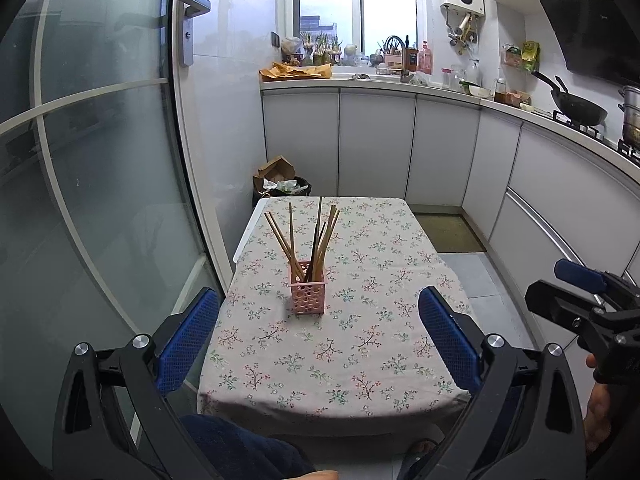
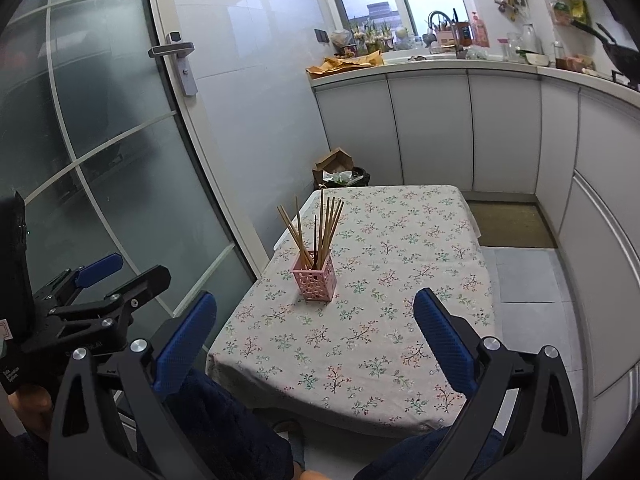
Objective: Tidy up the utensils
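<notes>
- Both tools hang released: left gripper (image 1: pixel 318 336) and right gripper (image 2: pixel 314 334) spread wide, nothing between the blue pads.
- Beyond them, chopsticks (image 1: pixel 310 236) stand fanned in a pink holder (image 1: pixel 307 287) on the floral table (image 1: pixel 360 360).
- Risk: a careless reach could tip the light holder and scatter them.

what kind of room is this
Most likely a small home kitchen. A wok sits on a gas stove along the counter, a faucet stands by the window, and a small table with a floral cloth holds a pink holder of chopsticks.
</notes>
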